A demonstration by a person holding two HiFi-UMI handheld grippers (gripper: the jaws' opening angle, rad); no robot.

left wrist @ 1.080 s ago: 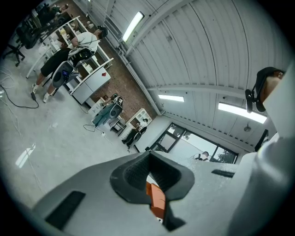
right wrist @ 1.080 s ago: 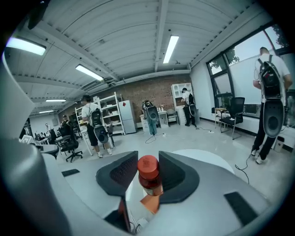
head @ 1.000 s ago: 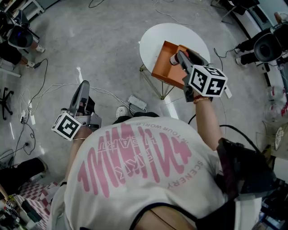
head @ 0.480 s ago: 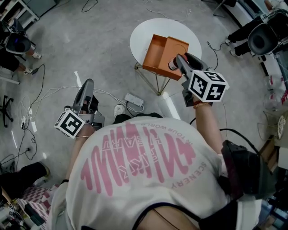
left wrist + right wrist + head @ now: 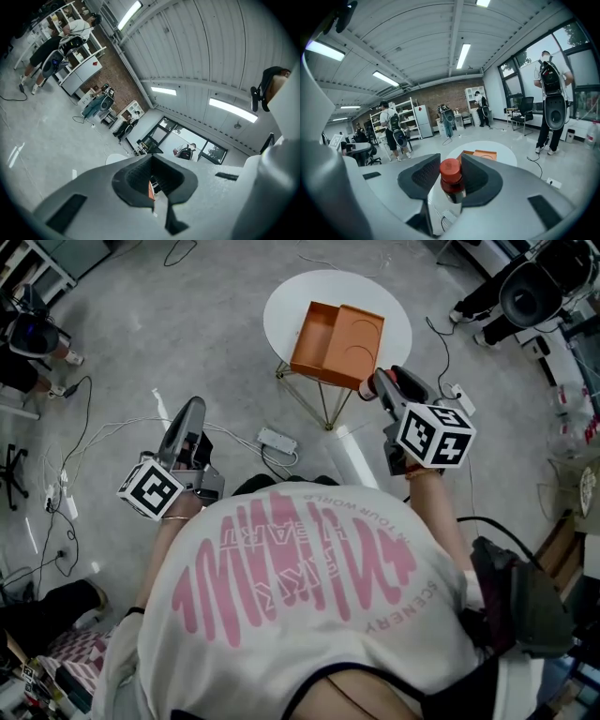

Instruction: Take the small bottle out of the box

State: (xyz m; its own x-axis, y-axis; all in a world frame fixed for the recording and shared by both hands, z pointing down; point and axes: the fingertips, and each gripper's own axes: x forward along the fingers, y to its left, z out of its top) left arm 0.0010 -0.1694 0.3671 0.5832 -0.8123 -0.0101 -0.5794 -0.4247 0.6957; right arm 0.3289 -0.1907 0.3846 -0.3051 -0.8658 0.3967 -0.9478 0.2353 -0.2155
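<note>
One small bottle [image 5: 452, 181] with a red cap was held by its neck between the fingers of the right gripper [image 5: 382, 386]. It was carried outside the single orange box [image 5: 323, 338], just past the near edge of the one round white bench [image 5: 309, 287]. The box was seen lying open on the bench. Of the two grippers, the left gripper [image 5: 191, 409] was kept well apart from the bench, its fingers pressed together.

We see bright, even light from ceiling strips [image 5: 463, 55] and windows [image 5: 581, 70]. Floor [image 5: 216, 324] shows streaky glare and soft shadows. Gripper views bend hard, with black corners and a soft near foreground.
</note>
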